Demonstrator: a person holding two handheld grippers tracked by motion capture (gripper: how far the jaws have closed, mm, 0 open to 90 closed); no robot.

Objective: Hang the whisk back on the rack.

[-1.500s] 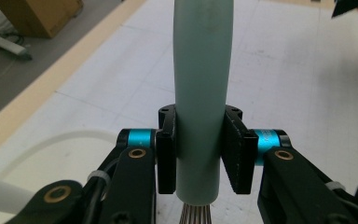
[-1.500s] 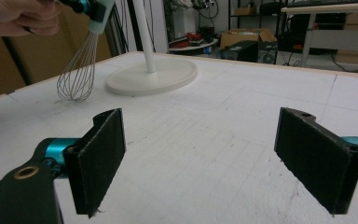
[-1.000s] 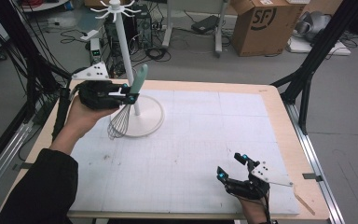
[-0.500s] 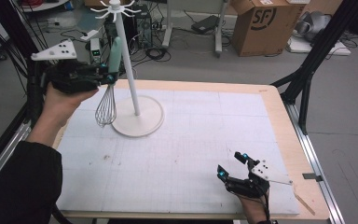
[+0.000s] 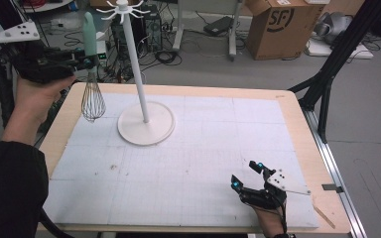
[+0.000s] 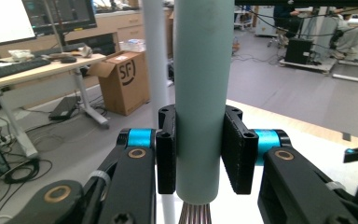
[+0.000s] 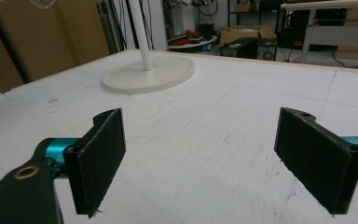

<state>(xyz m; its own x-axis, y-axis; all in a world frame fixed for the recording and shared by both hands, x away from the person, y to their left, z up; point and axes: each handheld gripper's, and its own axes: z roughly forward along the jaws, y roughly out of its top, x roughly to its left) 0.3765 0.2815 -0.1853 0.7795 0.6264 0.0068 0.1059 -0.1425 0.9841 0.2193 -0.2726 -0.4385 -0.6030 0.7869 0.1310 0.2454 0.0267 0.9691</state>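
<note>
Holding the whisk [image 5: 90,74] by its handle, your left gripper [image 5: 82,63] has its jaws clamped flat on both sides of the pale green shaft, as the left gripper view makes plain [image 6: 200,154]. The grip sits low on the handle, just above where the wires begin, so the wire head hangs straight below the gripper and the long upper part of the handle stands free above it. That looks deliberate: the free top end is what would need to meet one of the hooks [image 5: 121,9] at the crown of the white stand [image 5: 138,69], which rises just beside the gripper, toward your right. The whisk is upright, lifted clear of the worktop [image 5: 287,106], beyond its left edge and apart from the pole.

Your right gripper [image 5: 248,176] rests low on the white mat, well apart from the whisk, its jaws spread wide with nothing between them [image 7: 200,154]; it seems parked out of the way, facing the stand's round base [image 7: 149,72].

The whisk has a smooth, matte, mint-green cylindrical handle with a rounded top, and a balloon of thin metal wires. Whether the top carries a hanging loop is too small to tell.
</note>
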